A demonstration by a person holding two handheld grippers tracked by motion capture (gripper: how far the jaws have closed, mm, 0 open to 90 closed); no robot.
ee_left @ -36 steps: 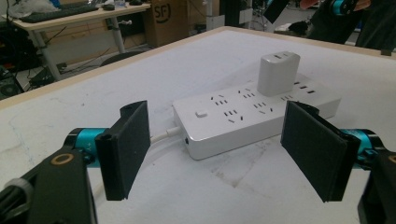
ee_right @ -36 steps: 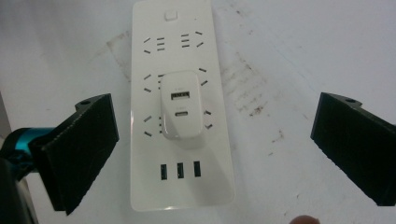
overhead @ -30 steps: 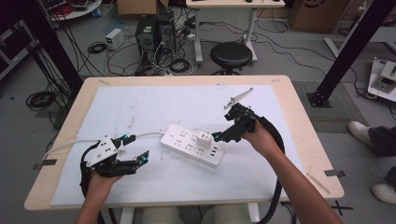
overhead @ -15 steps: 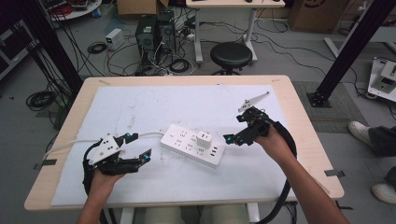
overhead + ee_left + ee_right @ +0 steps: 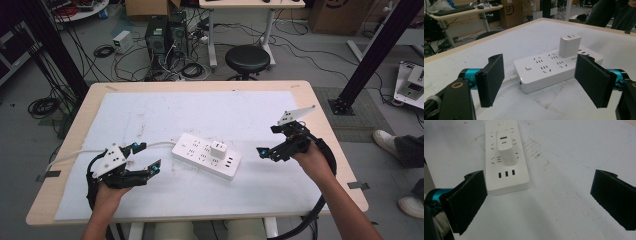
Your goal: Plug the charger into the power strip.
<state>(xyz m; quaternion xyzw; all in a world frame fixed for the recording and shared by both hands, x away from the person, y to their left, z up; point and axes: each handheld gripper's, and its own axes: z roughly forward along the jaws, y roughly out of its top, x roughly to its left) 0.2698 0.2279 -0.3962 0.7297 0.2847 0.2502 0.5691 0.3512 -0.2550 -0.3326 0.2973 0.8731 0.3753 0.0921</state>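
In the left gripper view the near end of the power strip (image 5: 554,67) sits partly behind the right-hand jaw of the left tongs (image 5: 541,80), and its white cable (image 5: 507,79) slips out of sight behind the other jaw. In the right gripper view the strip's far end is cut off by the top edge, so its cable end cannot be seen there, and the right-hand jaw of the right tongs (image 5: 536,200) runs off the picture's side. From the high view the sockets and markings on the white charger (image 5: 218,149) are too small to read, and the worktop (image 5: 300,87) hides the person's body below its front edge.
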